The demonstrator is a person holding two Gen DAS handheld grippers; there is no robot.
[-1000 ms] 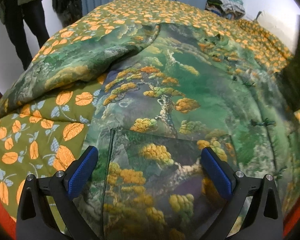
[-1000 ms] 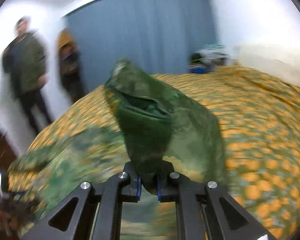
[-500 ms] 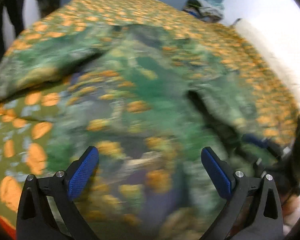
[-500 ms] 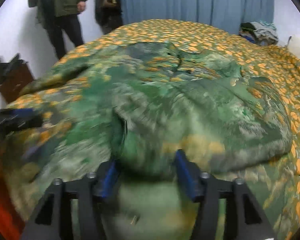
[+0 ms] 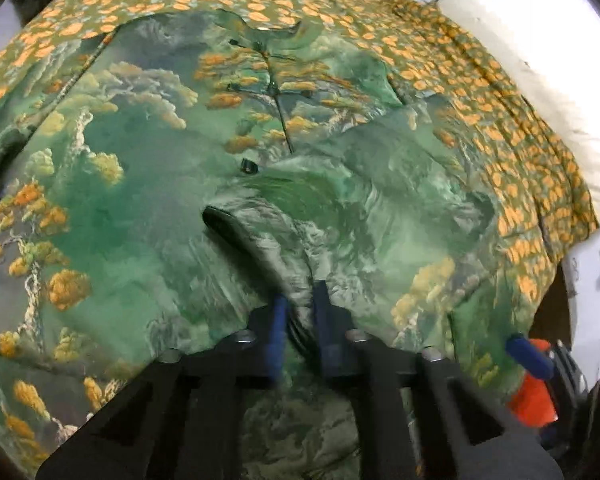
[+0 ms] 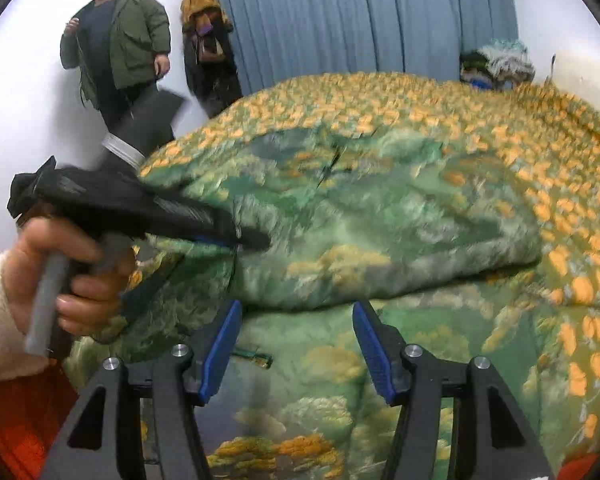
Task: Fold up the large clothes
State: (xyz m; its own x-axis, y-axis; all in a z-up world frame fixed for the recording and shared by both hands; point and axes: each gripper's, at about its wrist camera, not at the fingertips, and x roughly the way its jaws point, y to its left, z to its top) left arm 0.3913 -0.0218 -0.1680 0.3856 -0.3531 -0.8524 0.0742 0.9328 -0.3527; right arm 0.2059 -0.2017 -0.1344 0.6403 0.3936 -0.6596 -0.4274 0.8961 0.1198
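The left tongs (image 5: 300, 312) pinch the sleeve of the green landscape-print padded jacket (image 5: 172, 184) to fold it inward; the right tongs (image 6: 296, 340) hover spread.

The garment (image 5: 148, 200) is printed in deep and pale greens, with grey-white trunks and clusters of yellow and orange foliage. The bedspread (image 5: 480, 92) beneath it is olive green, scattered with orange leaves. Blue pads are seen on the black fingers of the left gripper (image 5: 298, 312) and of the right gripper (image 6: 296, 332). At the far side, a blue-grey curtain (image 6: 360, 16) is hung against white walls. At the far left, an olive-green jacket (image 6: 132, 36) is worn over dark clothes.
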